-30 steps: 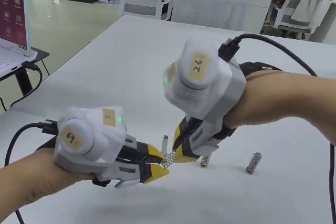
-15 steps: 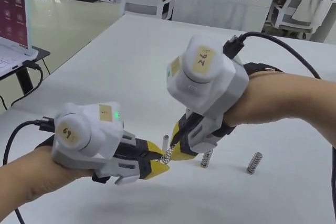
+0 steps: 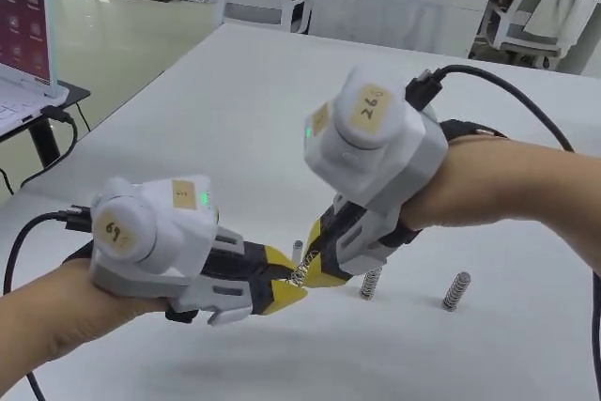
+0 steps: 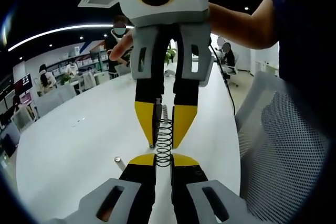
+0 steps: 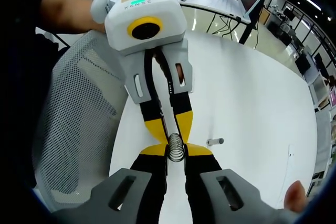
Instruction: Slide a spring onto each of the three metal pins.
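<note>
We hold one spring (image 3: 299,275) between both tools: the left gripper (image 3: 285,285) pinches one end and the right gripper (image 3: 315,268) is pressed onto the other, which we judge steadies it and lets us aim its open end. It sits just beside the upright metal pin (image 3: 298,251), not yet over it. A second spring (image 3: 370,282) and a third spring (image 3: 455,290) wait on the table (image 3: 235,119) to the right, within easy reach.

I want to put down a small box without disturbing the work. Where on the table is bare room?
Free: the wide far table behind the grippers, and the near strip below them. Crowded: the middle, where left gripper and right gripper hold a spring beside a pin, with two standing springs to their right.
</note>
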Available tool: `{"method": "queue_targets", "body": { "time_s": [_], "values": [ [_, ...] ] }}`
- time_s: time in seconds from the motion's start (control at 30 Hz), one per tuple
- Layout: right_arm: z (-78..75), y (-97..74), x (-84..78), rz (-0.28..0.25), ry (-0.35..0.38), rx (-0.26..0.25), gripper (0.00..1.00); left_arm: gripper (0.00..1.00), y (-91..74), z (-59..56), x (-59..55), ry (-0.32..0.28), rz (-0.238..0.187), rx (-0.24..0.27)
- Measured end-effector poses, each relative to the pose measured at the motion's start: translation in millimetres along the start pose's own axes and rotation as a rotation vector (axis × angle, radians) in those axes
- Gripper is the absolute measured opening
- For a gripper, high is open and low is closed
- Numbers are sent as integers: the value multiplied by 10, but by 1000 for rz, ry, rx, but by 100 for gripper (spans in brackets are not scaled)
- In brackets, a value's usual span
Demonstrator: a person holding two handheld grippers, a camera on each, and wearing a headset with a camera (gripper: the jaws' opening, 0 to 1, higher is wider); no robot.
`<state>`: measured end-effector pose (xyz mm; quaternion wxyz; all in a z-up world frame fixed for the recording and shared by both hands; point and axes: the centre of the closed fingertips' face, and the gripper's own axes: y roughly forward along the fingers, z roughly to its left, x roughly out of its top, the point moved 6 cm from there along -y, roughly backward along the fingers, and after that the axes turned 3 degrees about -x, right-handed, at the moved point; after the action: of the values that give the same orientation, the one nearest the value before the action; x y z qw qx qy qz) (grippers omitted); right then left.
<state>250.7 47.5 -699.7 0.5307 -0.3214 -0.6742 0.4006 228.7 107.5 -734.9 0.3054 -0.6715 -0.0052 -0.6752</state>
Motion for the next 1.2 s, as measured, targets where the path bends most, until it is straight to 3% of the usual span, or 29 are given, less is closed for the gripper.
{"method": "queue_targets", "body": {
  "time_s": [0.73,1.07,1.2],
  "values": [
    [-14,-95,39,-59,53,18,9,2,-29,22,101,-42,-89,-5],
    [-27,-51,36,-29,36,24,9,3,-15,36,73,-50,-69,5],
    [-48,-39,25,-17,29,19,9,8,-25,57,42,-66,-59,16]
  ]
}}
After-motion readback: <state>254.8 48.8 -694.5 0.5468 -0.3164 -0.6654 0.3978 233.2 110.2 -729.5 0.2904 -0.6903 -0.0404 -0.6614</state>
